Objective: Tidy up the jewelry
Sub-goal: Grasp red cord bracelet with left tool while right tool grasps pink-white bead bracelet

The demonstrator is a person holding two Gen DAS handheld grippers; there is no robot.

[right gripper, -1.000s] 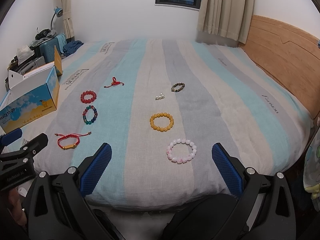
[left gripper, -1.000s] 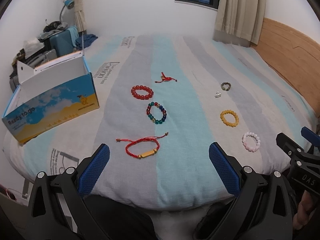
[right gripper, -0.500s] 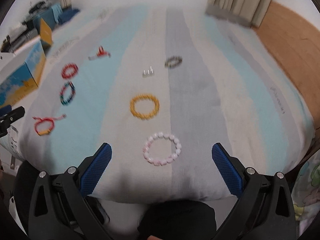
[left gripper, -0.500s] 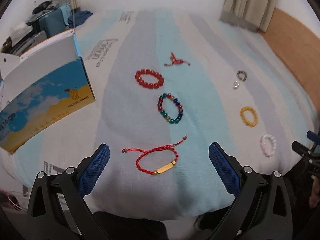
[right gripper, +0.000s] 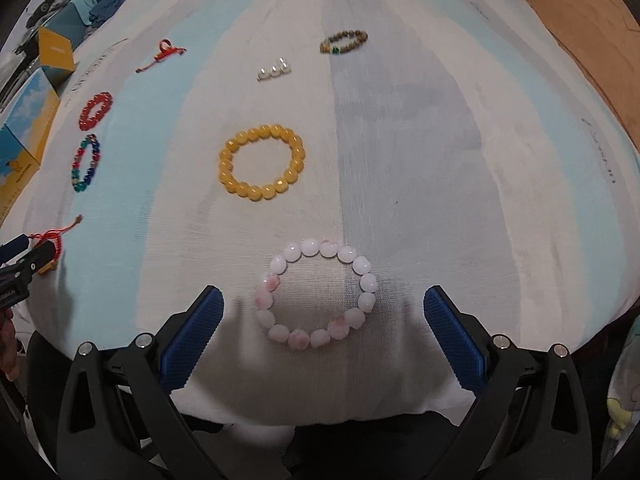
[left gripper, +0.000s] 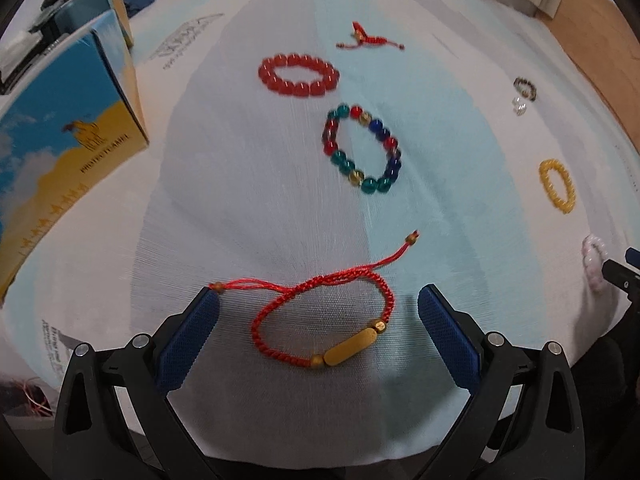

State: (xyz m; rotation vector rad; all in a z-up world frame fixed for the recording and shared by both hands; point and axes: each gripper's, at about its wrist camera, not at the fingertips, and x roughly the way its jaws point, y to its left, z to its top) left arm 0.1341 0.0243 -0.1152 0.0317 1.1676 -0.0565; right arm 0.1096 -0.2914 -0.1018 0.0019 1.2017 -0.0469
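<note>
Leftmost, box: blue-and-yellow printed cardboard box (left gripper: 68, 152) standing at the left edge of the striped bedspread (left gripper: 248, 184); well apart from the jewelry
Left gripper: left gripper (left gripper: 318, 332) spread wide, holding nothing; its blue-padded fingers (left gripper: 188, 340) flank the red braided cord bracelet with a gold tube bead (left gripper: 324, 320), which lies flat on the cloth between them; contact cannot be told
Left column: beyond the cord bracelet lies the multicoloured glass-bead bracelet (left gripper: 362, 150); then the red round-bead bracelet (left gripper: 298, 75); farthest, a small red knotted cord piece (left gripper: 368, 40)
Middle: three small white pearl-like beads (right gripper: 274, 72) in a short row; near them to the right, a brown wooden-bead bracelet with one green bead (right gripper: 343, 42)
Right column: yellow round-bead bracelet (right gripper: 262, 167) lying flat, between the pearls and the pale pink round-bead bracelet (right gripper: 316, 295)
Right gripper: right gripper (right gripper: 324, 334) released and wide apart, grasping nothing; the pink bracelet rests on the cloth between its blue-padded fingers (right gripper: 454, 340), clear of both pads
Far right: wooden headboard (right gripper: 592, 28) along the bed's edge
</note>
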